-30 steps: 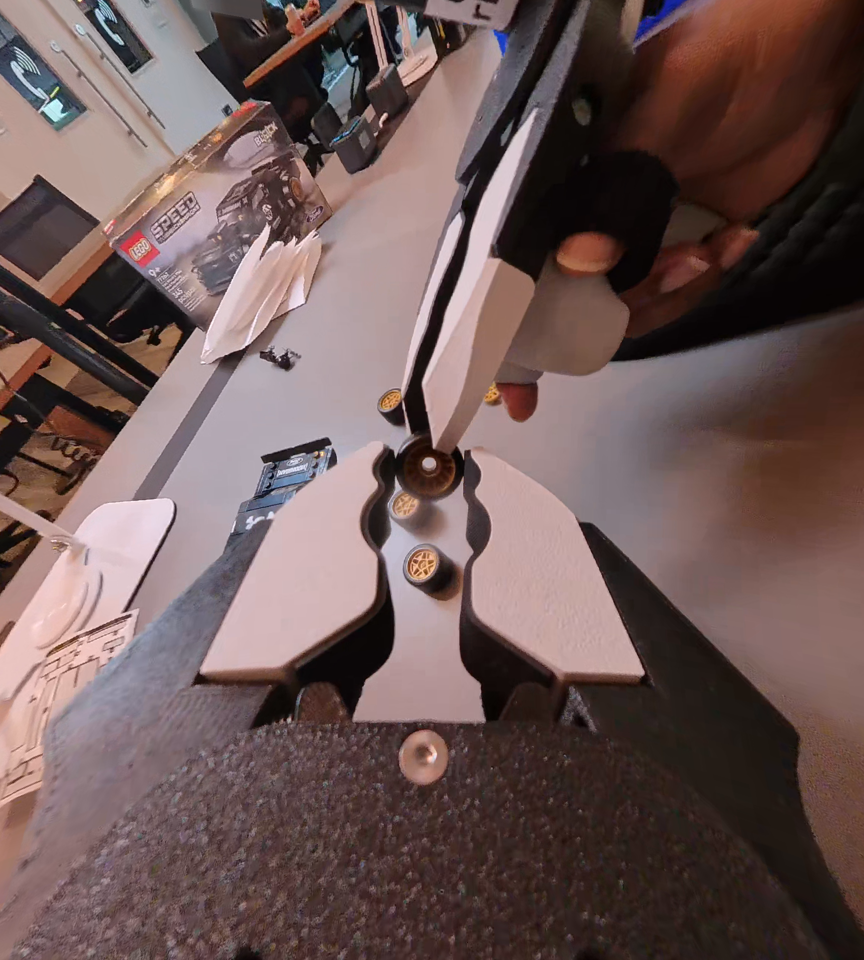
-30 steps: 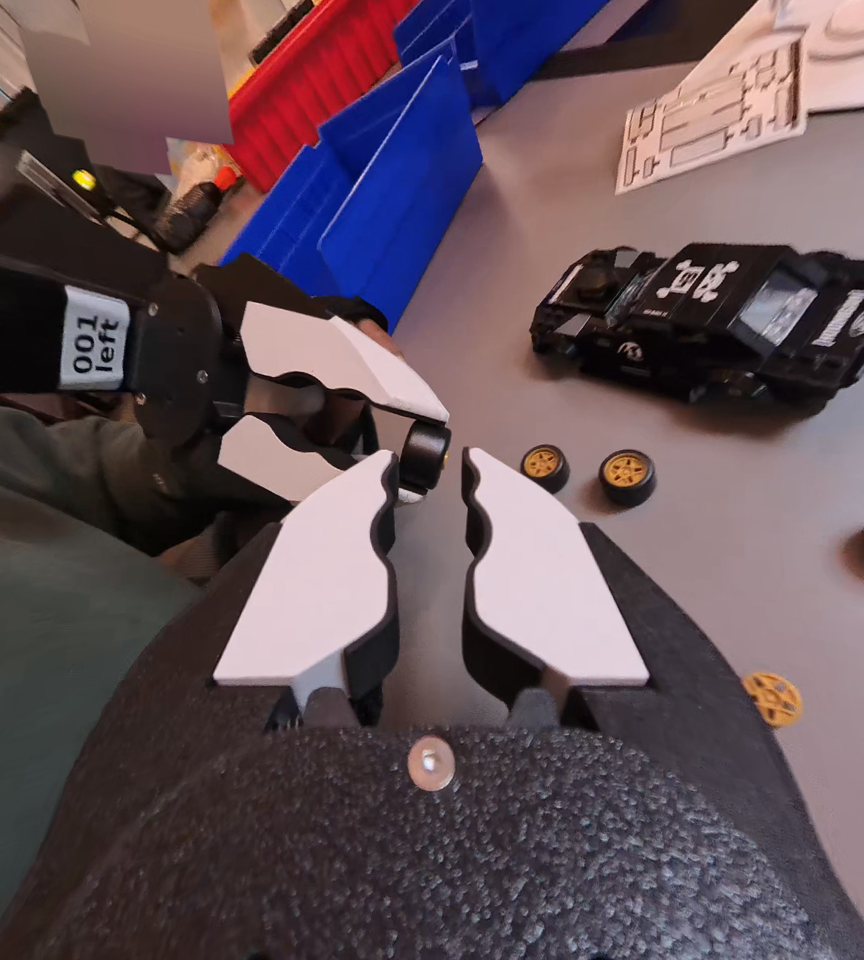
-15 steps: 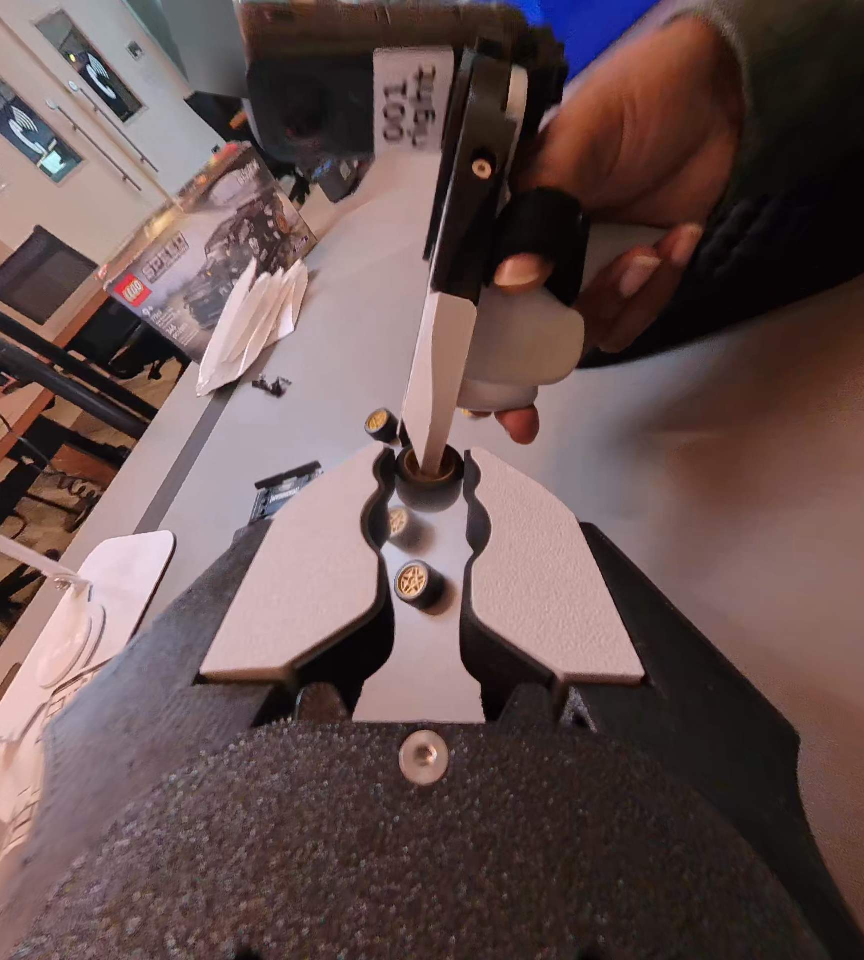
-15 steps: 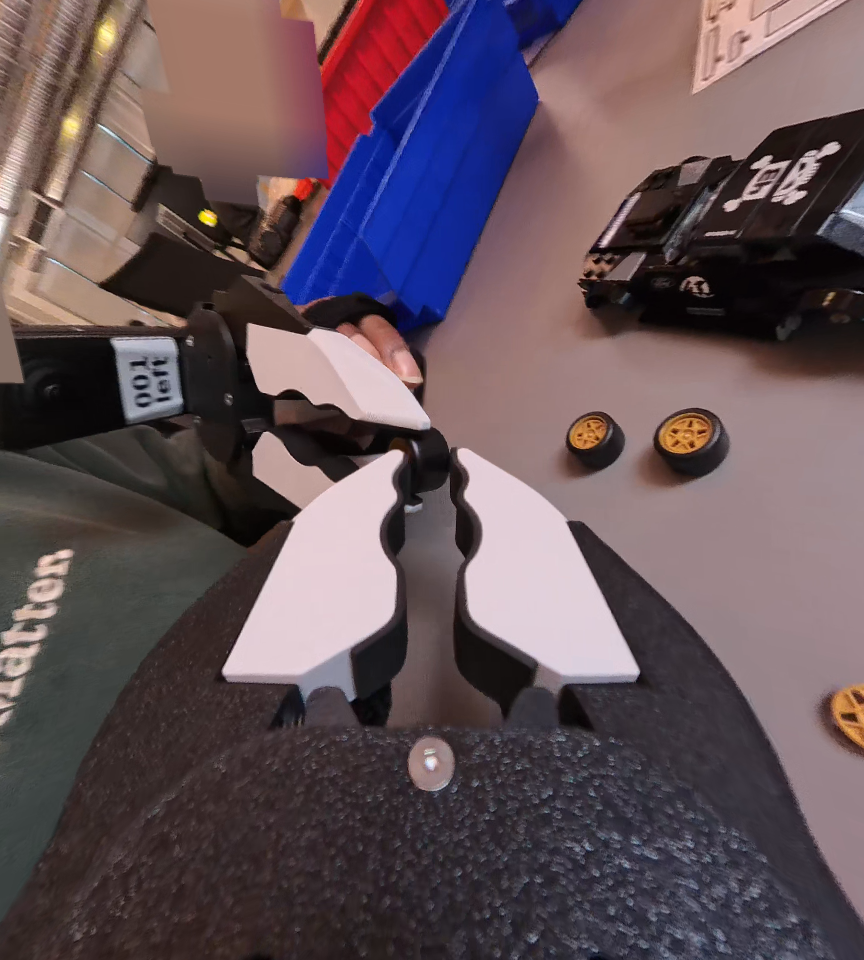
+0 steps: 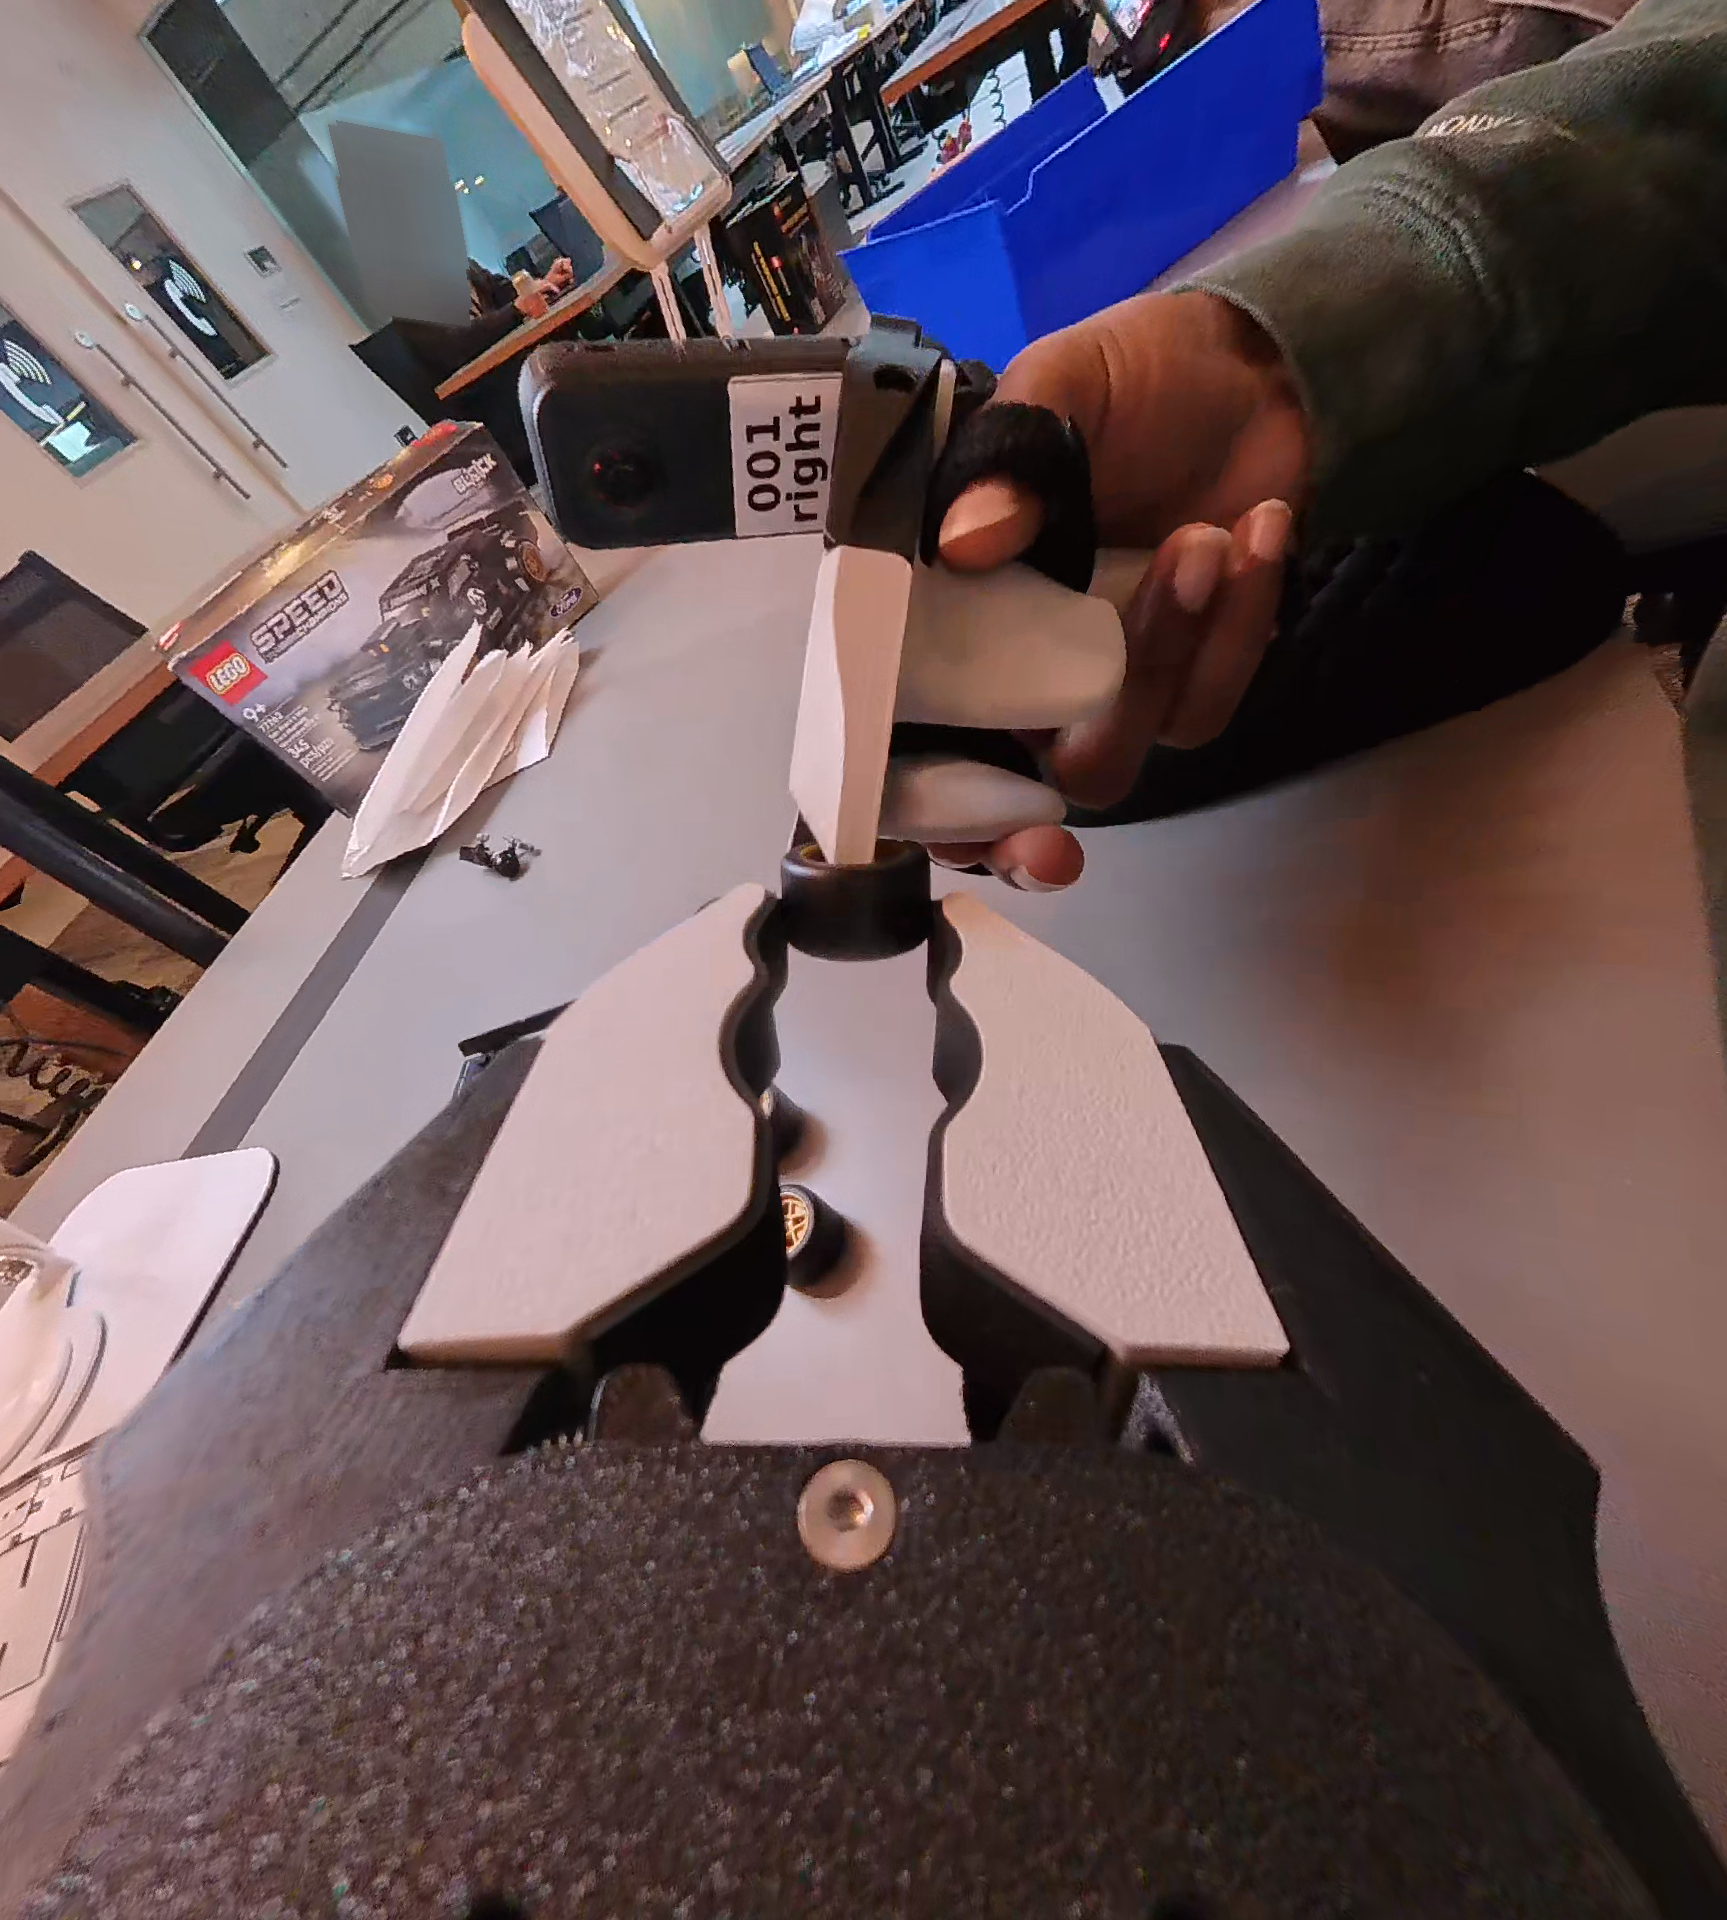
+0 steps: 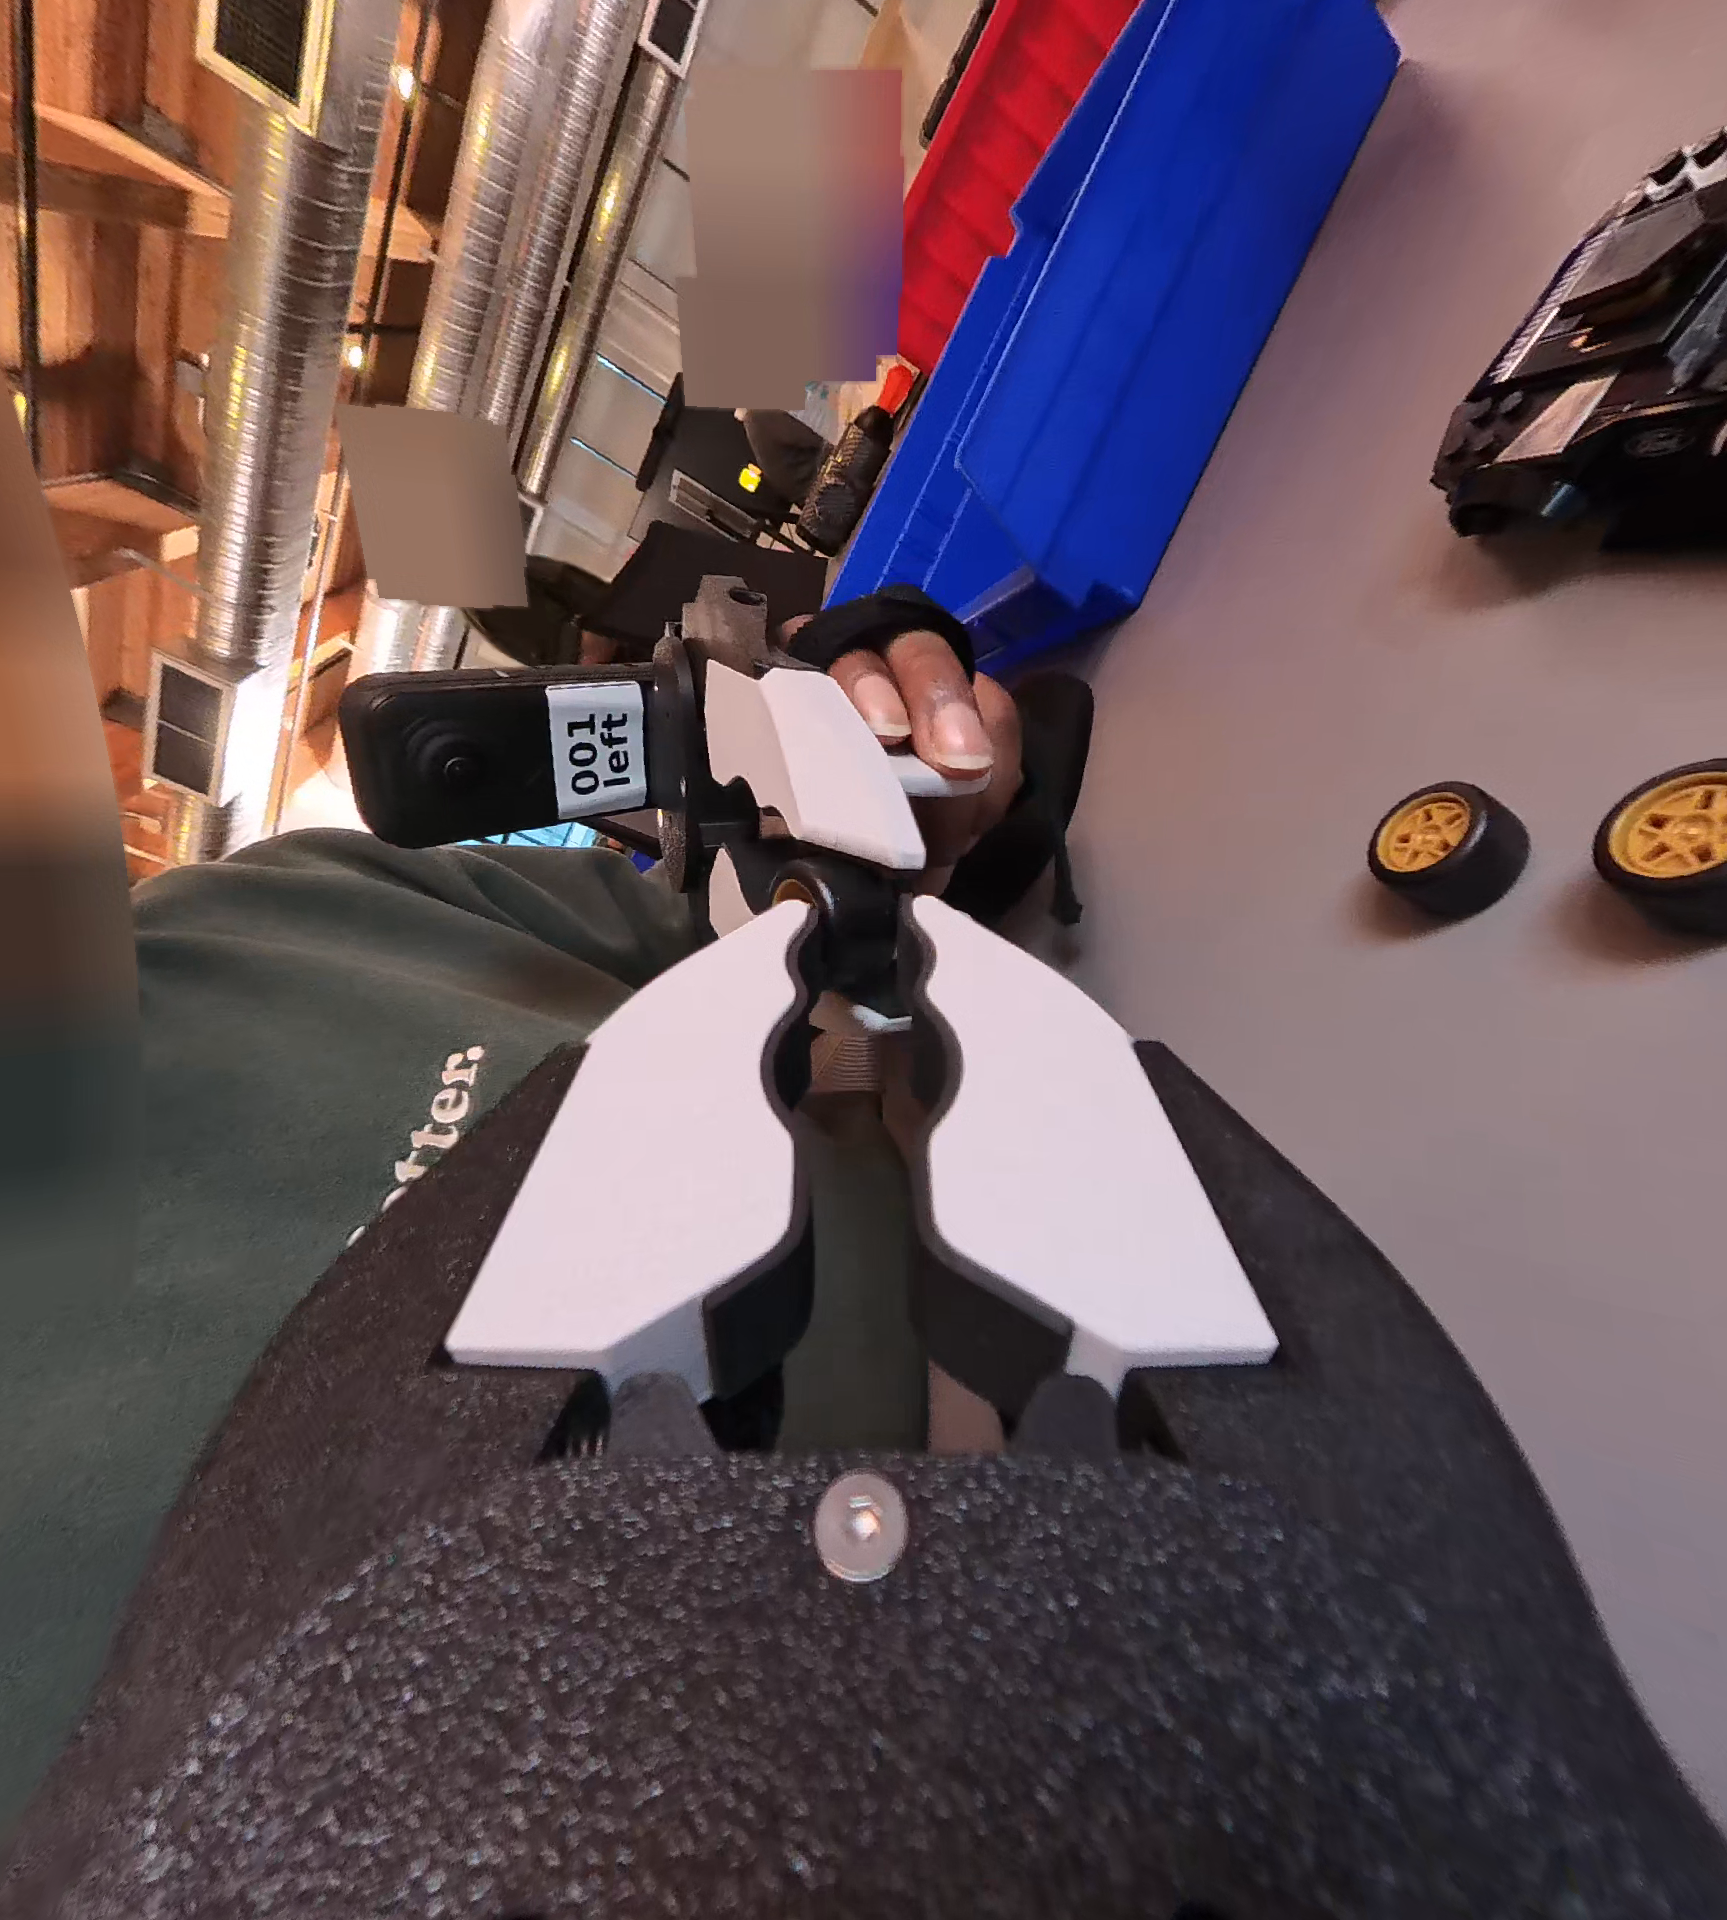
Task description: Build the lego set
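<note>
I see two wheels side by side on the table, car behind them, bins to its left.

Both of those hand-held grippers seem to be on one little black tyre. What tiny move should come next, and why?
Probably press the right hand-held gripper a little deeper into the tyre. The left hand-held gripper clamps the tyre's sides, and a right finger already pokes into its gold-lined centre, as if seating a rim. Whether it is fully seated cannot be told.
</note>
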`<state>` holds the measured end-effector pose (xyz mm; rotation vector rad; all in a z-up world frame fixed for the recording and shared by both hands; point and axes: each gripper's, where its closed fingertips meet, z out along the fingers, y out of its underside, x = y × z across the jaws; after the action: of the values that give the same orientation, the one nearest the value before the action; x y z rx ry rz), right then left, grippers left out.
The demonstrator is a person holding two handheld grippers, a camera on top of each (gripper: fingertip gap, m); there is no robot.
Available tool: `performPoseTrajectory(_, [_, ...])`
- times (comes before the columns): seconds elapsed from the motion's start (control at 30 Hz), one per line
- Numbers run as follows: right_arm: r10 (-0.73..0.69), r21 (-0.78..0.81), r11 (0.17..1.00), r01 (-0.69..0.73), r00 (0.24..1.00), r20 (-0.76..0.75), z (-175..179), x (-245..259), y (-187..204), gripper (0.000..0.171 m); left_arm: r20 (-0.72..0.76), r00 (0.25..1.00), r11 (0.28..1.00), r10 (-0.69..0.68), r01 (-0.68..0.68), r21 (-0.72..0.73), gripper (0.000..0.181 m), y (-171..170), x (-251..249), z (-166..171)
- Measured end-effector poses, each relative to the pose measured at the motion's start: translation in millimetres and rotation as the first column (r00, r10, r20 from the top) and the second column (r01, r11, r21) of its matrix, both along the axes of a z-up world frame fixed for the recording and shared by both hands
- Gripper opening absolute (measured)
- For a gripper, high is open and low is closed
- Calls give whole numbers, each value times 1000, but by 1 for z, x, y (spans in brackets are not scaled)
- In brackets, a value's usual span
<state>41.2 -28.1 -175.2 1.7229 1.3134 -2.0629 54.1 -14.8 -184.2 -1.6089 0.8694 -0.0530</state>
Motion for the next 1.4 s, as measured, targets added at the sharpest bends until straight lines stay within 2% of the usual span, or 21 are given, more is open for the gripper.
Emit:
performPoseTrajectory(0.7, [-18,-20,1000,19,999,43,-11,1,7,13,45,999,999,0,2,-34,25,2,0,-7])
performPoseTrajectory(0.77, [-31,28,999,30,999,16,-9,0,9,14,78,997,999,-2,6,-47,25,2,-1,-5])
performPoseTrajectory(0.83, [-63,165,984,70,997,-47,-3,3,22,23,126,992,997,8,1,-71,25,3,-2,-5])
performPoseTrajectory(0.9, [-88,392,913,110,993,-72,-5,11,43,23,170,985,992,32,-10,-127,25,5,-7,-10])
performPoseTrajectory(0.93, [-104,529,840,124,992,-67,-10,16,57,24,190,981,988,46,-17,-151,25,7,-9,-12])
performPoseTrajectory(1.0, [-129,763,640,90,992,-8,-28,29,86,24,233,970,982,63,-19,-186,25,8,-13,-15])
performPoseTrajectory(1.07, [-122,876,482,-21,988,91,-52,43,104,24,267,961,978,68,-12,-206,25,10,-15,-16])
performPoseTrajectory(1.13, [-96,908,395,-138,977,191,-75,55,110,23,284,956,976,71,-8,-218,25,11,-16,-17])
performPoseTrajectory(1.2, [-84,912,372,-172,972,218,-88,57,109,23,291,953,974,79,-11,-226,25,11,-18,-19])
performPoseTrajectory(1.4, [-93,904,386,-185,967,238,-101,46,112,21,351,933,970,76,12,-241,25,12,-20,-20])
